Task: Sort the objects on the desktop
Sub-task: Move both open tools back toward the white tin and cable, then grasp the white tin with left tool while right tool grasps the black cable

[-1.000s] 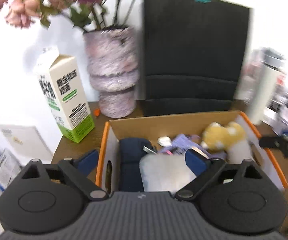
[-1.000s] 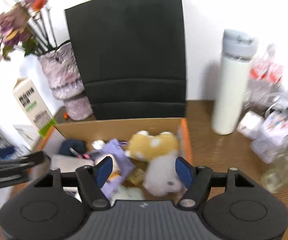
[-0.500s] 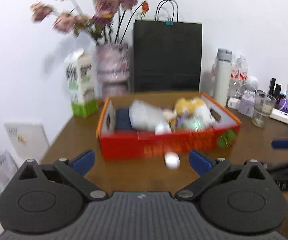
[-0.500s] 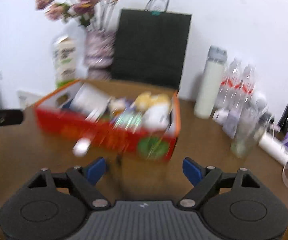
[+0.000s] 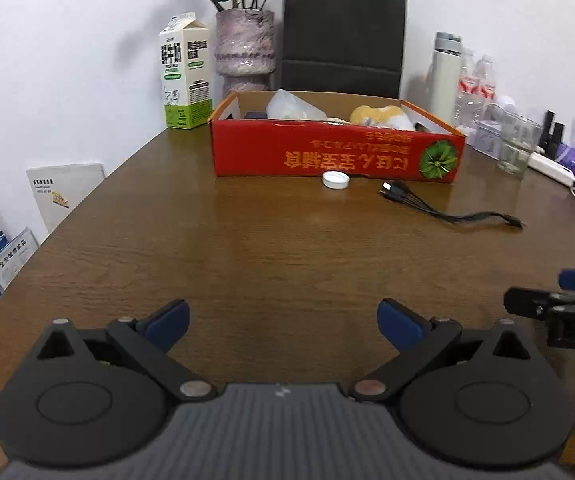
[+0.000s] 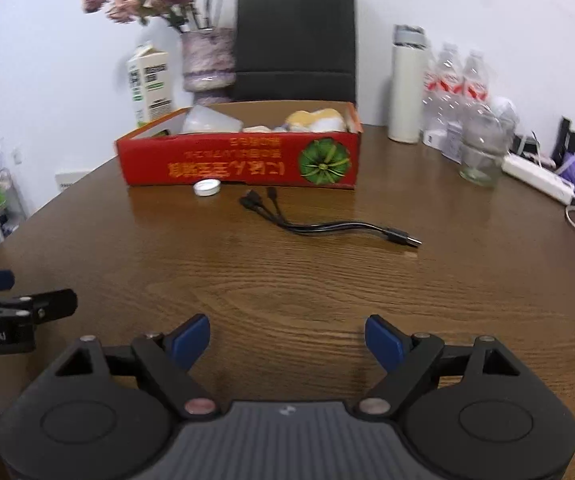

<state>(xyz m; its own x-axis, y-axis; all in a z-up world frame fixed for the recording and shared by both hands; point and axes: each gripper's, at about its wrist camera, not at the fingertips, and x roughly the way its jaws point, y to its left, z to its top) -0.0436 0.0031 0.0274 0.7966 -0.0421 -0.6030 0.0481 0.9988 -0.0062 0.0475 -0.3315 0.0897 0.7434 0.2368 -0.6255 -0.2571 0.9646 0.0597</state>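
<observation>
A red cardboard box (image 5: 335,152) (image 6: 243,164) stands on the brown table, holding a yellow plush toy (image 5: 379,114), a clear bag (image 5: 291,106) and other items. A white round cap (image 5: 336,179) (image 6: 206,187) lies just in front of the box. A black multi-head cable (image 5: 447,208) (image 6: 327,224) lies on the table to its right. My left gripper (image 5: 283,322) is open and empty, low over the near table. My right gripper (image 6: 287,338) is open and empty, also near the front edge.
A milk carton (image 5: 185,76), a flower vase (image 5: 245,48) and a black paper bag (image 5: 341,36) stand behind the box. A white thermos (image 6: 407,84), water bottles (image 6: 459,92), a glass (image 6: 481,152) and a power strip (image 6: 535,178) crowd the right side.
Both grippers have pulled back from above the box to the near part of the table. The white cap and black cable now lie in view in front of the box.
</observation>
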